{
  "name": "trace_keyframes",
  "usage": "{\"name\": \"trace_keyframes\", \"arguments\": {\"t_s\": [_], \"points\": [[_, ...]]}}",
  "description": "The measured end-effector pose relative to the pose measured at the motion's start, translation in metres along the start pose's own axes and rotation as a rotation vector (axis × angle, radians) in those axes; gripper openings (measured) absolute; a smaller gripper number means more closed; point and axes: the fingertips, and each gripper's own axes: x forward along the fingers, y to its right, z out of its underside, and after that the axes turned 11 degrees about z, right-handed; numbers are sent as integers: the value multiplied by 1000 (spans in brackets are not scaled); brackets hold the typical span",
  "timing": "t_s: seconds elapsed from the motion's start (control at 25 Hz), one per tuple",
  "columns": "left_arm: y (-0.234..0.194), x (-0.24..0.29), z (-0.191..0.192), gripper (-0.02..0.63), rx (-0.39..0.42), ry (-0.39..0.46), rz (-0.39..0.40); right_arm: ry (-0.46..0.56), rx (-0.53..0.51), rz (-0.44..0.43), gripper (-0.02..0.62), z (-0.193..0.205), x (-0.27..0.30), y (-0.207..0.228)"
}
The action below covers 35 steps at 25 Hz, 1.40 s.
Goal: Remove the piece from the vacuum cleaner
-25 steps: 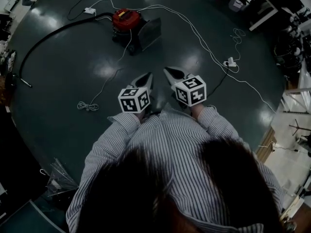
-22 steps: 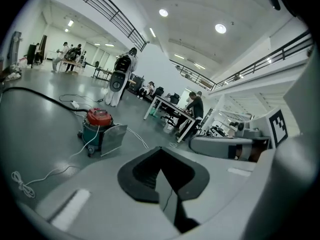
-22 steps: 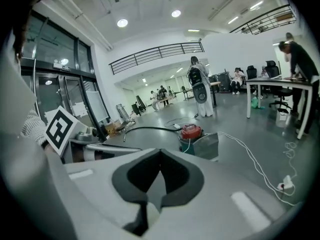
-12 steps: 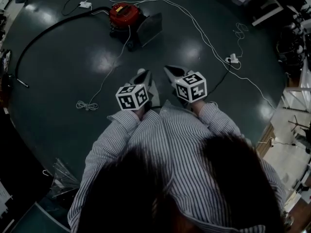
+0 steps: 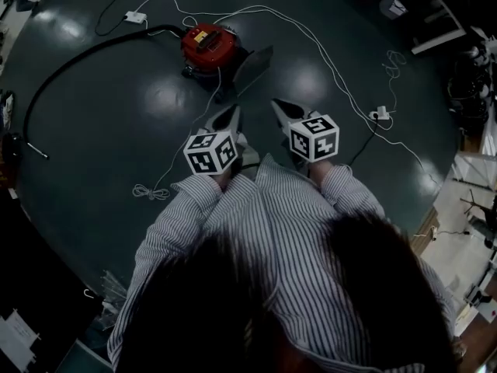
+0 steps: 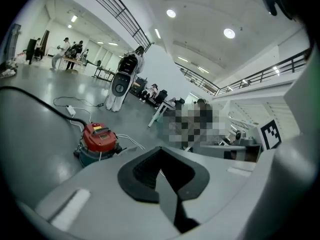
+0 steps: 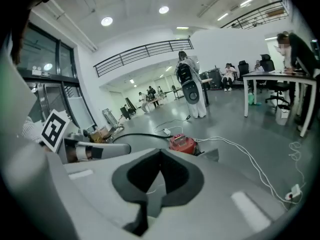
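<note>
The left claw [image 5: 231, 115] and the right claw [image 5: 281, 107] are held side by side in front of the person, both pointing forward over the floor [image 5: 116, 146]. In the left gripper view the jaws of the left claw [image 6: 161, 149] are closed with tips together, and nothing is between them. The right claw [image 7: 160, 151] is the same: jaws together and empty.

The floor is dark, glossy and wide. A long black hose [image 5: 78, 57] curves over it from the far left to the vacuum cleaner [image 5: 208, 47]. This red, round vacuum cleaner [image 6: 100, 139] stands on the floor ahead of both claws, well apart from them and a little to the left of the left claw's line. A grey flat panel [image 5: 252, 64] leans at its right side, touching or just beside the body. The view is too dark to tell if it is attached. In the right gripper view the vacuum cleaner [image 7: 182, 144] shows just above the jaw tips, with the panel [image 7: 212, 155] at its right.

A white cable [image 5: 311, 45] runs from behind the machine to a small socket block [image 5: 380, 113] at the right.
</note>
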Motion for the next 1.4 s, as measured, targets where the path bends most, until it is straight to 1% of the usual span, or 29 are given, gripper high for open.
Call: {"name": "trace_keyframes", "arguments": {"t_s": [0.04, 0.12, 0.24, 0.32, 0.36, 0.44, 0.6, 0.72, 0.8, 0.92, 1.0, 1.08, 1.16, 1.24, 1.4], "points": [[-8, 5, -9, 6, 11, -2, 2, 8, 17, 5, 2, -10, 10, 2], [-21, 16, -16, 6, 1, -16, 4, 7, 28, 1, 2, -19, 24, 1], [-27, 34, -12, 6, -29, -63, 40, -32, -13, 3, 2, -17, 37, 2], [-28, 46, -11, 6, -38, -87, 68, -70, -10, -5, 2, -13, 45, 6], [-30, 50, -11, 6, -50, -88, 70, -90, -3, -17, 2, -11, 49, 7], [-35, 56, -14, 6, -78, -80, 59, -102, -4, -37, 2, -12, 55, 8], [-40, 72, -12, 6, -95, -104, 36, -49, -45, -39, 2, -26, 61, 18], [-44, 86, -1, 6, -113, -127, 30, -74, -61, -52, 2, -21, 76, 31], [-51, 95, 9, 6, -119, -143, 21, -115, -49, -60, 2, -12, 92, 41], [-70, 108, 27, 6, -117, -140, 5, -191, -31, -63, 2, 10, 131, 54], [-82, 113, 49, 6, -111, -146, 3, -243, 5, -65, 2, 31, 159, 54], [-96, 120, 73, 6, -103, -168, 2, -273, 33, -70, 3, 52, 191, 51], [-120, 134, 91, 6, -123, -168, -7, -297, 56, -70, 21, 73, 227, 51], [-150, 149, 103, 6, -148, -149, -26, -322, 99, -60, 21, 96, 258, 53], [-207, 170, 125, 6, -140, -130, -76, -332, 164, -8, 21, 141, 298, 70]]}}
